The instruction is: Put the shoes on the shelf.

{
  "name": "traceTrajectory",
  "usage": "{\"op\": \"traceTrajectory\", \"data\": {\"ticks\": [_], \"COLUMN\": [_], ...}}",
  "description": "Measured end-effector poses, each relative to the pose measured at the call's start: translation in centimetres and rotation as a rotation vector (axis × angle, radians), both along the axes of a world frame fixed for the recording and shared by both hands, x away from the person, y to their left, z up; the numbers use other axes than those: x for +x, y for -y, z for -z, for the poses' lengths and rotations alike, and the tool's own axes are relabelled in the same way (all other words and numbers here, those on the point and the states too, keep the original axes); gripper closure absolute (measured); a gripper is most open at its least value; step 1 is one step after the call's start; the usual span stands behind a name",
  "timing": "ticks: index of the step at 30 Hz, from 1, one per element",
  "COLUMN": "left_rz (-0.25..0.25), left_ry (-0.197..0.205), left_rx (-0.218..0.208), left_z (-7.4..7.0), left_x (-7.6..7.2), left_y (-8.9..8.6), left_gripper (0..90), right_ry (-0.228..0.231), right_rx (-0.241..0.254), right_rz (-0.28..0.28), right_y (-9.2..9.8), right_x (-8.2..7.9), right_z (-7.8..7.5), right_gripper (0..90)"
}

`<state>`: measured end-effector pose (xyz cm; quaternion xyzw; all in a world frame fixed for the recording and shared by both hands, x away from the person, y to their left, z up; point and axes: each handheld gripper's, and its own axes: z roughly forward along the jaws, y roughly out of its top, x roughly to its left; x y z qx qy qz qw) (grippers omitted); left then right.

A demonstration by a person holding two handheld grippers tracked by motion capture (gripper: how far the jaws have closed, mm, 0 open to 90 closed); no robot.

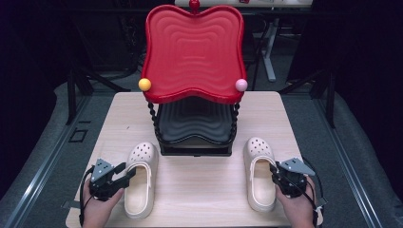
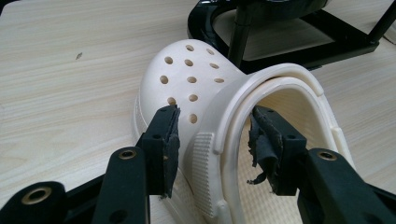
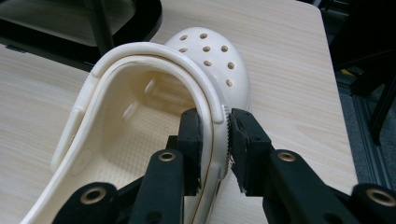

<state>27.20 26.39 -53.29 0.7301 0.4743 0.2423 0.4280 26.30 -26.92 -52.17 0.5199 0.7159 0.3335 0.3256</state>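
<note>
Two cream perforated clogs lie toe-away on the wooden table [image 1: 199, 190]. My left gripper [image 1: 128, 172] is at the left clog [image 1: 140, 187]. In the left gripper view that gripper [image 2: 215, 114] stands open astride the left clog's [image 2: 187, 74] side wall, one jaw outside and one inside, with gaps on both sides. The right gripper [image 1: 274, 170] is at the right clog's [image 1: 259, 152] outer edge. The right gripper view shows the right gripper [image 3: 215, 116] shut on the right clog's [image 3: 210, 51] side wall where the strap pivots.
A two-tier rack stands behind the clogs at the table's middle. Its tilted red top tray [image 1: 192, 52] carries a yellow ball [image 1: 144, 84] and a pink ball [image 1: 241, 85] at the corners, above a black lower tray [image 1: 195, 123]. Table edges lie close beside both hands.
</note>
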Motion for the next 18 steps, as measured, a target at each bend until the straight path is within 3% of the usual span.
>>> {"op": "traceTrajectory", "data": {"ticks": [10, 16, 18], "left_rz": [0.003, 0.004, 0.006], "left_ry": [0.006, 0.009, 0.012], "left_rx": [-0.003, 0.002, 0.006], "left_z": [-0.1, -0.2, -0.2], "left_x": [-0.1, -0.2, -0.2], "left_y": [0.1, 0.2, 0.2], "left_gripper": [52.7, 52.7, 52.7], "right_ry": [-0.04, -0.036, -0.026], "right_rx": [0.036, 0.052, 0.035], "right_rz": [-0.03, -0.038, -0.051], "right_y": [-1.2, -0.9, -0.9], "right_x": [-0.9, -0.9, -1.0], "right_z": [0.1, 0.4, 0.3], "right_gripper": [73.4, 71.2, 70.1]}}
